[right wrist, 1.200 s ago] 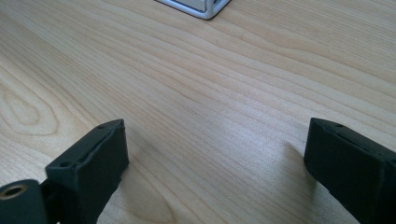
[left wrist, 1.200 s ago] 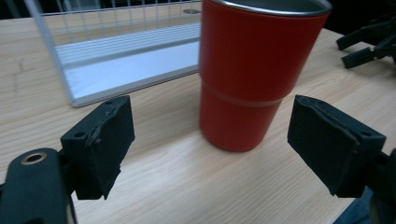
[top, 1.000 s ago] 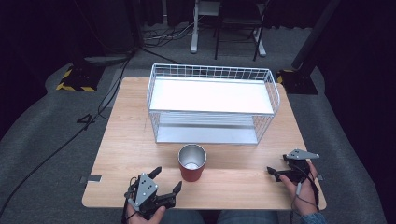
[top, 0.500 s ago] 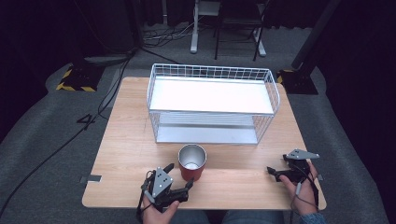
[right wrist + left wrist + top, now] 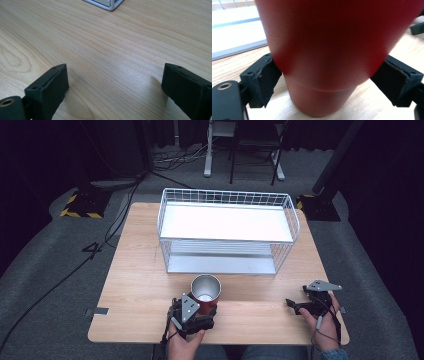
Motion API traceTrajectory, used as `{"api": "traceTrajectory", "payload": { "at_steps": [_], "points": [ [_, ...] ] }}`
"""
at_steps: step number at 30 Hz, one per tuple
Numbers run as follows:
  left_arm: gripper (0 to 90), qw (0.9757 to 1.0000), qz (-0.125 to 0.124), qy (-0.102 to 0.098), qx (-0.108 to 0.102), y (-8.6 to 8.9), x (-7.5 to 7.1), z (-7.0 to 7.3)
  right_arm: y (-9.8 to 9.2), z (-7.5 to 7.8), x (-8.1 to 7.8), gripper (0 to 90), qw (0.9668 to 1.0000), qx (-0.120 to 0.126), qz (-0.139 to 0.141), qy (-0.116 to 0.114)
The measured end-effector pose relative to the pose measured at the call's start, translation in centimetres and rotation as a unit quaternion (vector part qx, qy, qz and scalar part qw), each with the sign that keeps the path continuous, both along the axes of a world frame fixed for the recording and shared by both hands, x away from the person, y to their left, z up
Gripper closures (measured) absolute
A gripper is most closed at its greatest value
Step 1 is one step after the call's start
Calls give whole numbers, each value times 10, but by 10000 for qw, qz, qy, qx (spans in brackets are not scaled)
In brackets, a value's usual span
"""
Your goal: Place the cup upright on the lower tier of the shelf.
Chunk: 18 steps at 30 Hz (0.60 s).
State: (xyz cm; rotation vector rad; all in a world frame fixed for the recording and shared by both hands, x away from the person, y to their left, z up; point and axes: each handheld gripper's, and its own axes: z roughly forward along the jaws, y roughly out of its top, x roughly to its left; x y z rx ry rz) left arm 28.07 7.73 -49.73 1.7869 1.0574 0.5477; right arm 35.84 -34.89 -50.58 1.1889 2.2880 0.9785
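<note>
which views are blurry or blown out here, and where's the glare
High view: the wire rack's white top shelf is overexposed, the surroundings nearly black. Left gripper view: the red cup sits too close and is soft, while the left tongs beside it stay sharper. Right gripper view: wood grain of the table is crisp, soft shadows beside the right tongs.

Taking the red cup (image 5: 205, 292) as landmark: the white wire rack (image 5: 227, 231) stands just behind it, blocking passage farther back across most of the worktop (image 5: 135, 285). The left gripper (image 5: 192, 312) crowds the cup's near side, its fingers (image 5: 263, 77) flanking the cup. Bare wood lies open left of the cup, and right of it up to the right gripper (image 5: 300, 305).
</note>
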Motion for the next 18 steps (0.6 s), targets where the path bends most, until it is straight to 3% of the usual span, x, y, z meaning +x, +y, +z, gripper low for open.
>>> {"api": "traceTrajectory", "payload": {
  "at_steps": [18],
  "points": [
    [143,9993,171,90,315,-12,11,-2,0,0,0,85,10000,16,25,13]
  ]
}}
